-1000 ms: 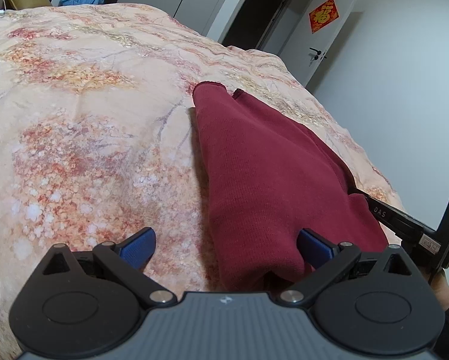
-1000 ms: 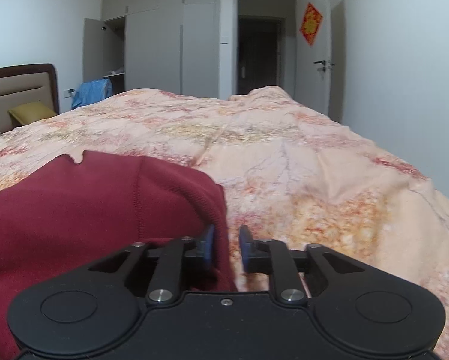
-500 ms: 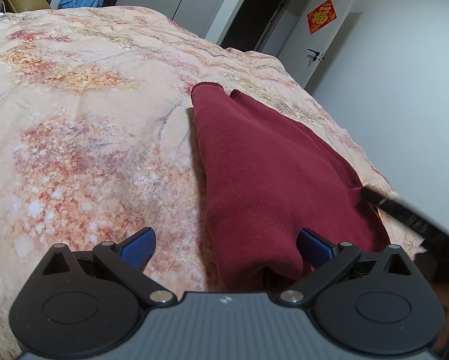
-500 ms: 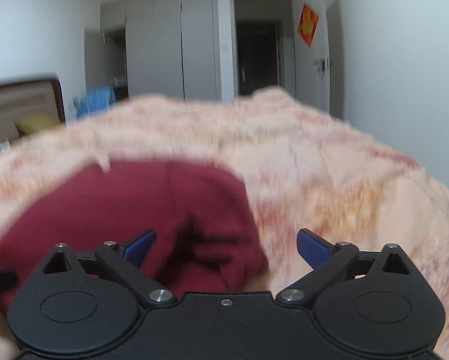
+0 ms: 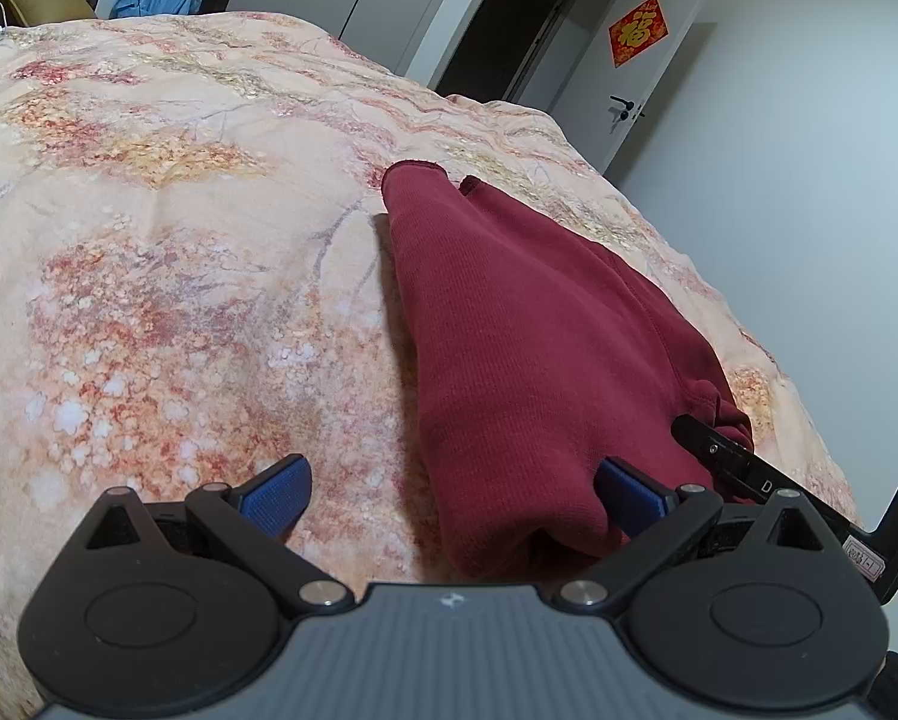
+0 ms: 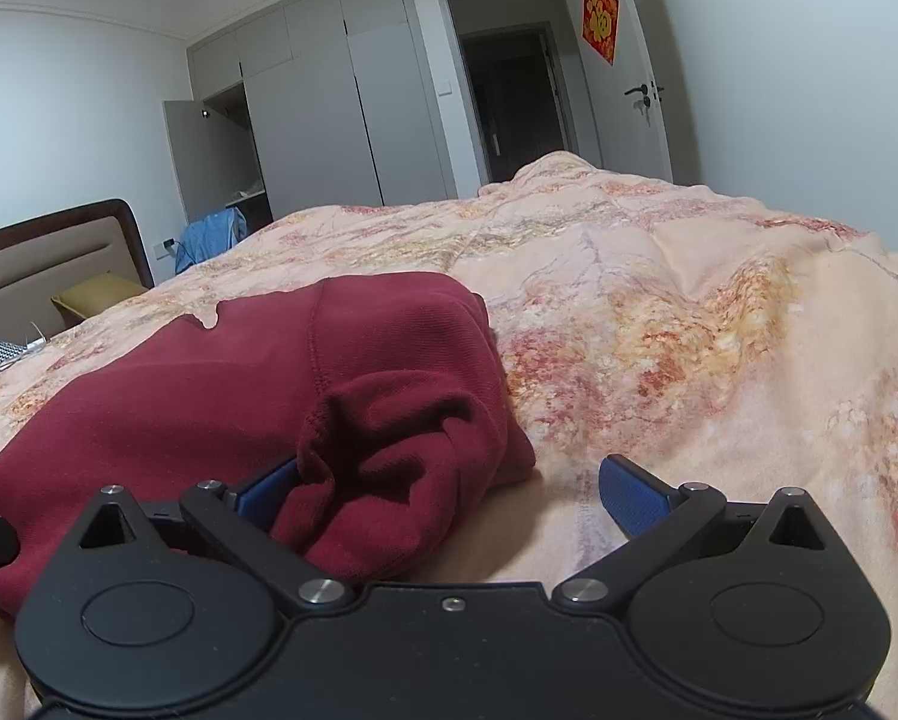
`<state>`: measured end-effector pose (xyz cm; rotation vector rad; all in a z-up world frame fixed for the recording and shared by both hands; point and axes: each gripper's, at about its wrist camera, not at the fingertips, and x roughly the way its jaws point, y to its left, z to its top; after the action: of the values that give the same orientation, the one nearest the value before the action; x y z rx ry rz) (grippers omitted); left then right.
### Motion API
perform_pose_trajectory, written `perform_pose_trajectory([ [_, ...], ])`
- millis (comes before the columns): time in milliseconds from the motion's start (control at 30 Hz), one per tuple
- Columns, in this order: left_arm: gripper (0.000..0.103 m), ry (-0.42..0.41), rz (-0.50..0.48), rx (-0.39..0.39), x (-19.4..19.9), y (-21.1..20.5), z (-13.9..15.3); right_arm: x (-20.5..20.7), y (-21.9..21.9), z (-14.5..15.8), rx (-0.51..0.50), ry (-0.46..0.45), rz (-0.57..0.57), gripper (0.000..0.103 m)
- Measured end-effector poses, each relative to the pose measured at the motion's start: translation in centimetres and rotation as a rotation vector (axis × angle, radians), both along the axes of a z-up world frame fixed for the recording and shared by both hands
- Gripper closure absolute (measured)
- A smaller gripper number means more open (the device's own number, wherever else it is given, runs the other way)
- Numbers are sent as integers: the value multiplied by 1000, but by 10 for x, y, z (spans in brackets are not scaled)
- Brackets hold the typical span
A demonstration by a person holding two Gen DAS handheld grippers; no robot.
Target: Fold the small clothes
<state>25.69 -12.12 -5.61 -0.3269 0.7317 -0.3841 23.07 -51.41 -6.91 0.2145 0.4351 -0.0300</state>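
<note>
A dark red knit garment (image 5: 526, 348) lies folded in a long strip on the floral bedspread (image 5: 167, 276). My left gripper (image 5: 454, 495) stands open at the strip's near end, with the cloth lying loose by its right pad. From the right, one black finger (image 5: 718, 450) of my right gripper reaches the garment's near right corner. In the right wrist view the garment (image 6: 209, 402) fills the left side. The right gripper (image 6: 449, 489) is wide open there. A bunched corner of cloth (image 6: 401, 450) rests between its jaws against the left pad, unpinched.
The bedspread falls away at the bed's right edge (image 5: 796, 372) toward a white wall. Far off are a padded headboard (image 6: 47, 264), a yellow pillow (image 6: 95, 297), a blue cloth (image 6: 209, 237), grey wardrobes (image 6: 329, 108) and a dark doorway (image 6: 514, 102).
My right gripper went from shut on the garment's edge to wide open, and the corner dropped into a bunch on the bed. It also shifted and sank slightly. The left gripper stayed still.
</note>
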Motion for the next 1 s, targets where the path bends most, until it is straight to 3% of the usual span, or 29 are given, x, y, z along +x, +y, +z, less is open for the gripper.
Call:
perform_pose_trajectory([
  [600,0,-10,-1,10,0,-1,-1,-5,-3,-4,12,-25,-1,1],
  [767,0,0,-2,14,4,0,7,-8,-5,-4,24,-36,4,0],
  [1000,0,-50,-4,64,20,-5,22,-5,-5,0,19,-8,5,0],
])
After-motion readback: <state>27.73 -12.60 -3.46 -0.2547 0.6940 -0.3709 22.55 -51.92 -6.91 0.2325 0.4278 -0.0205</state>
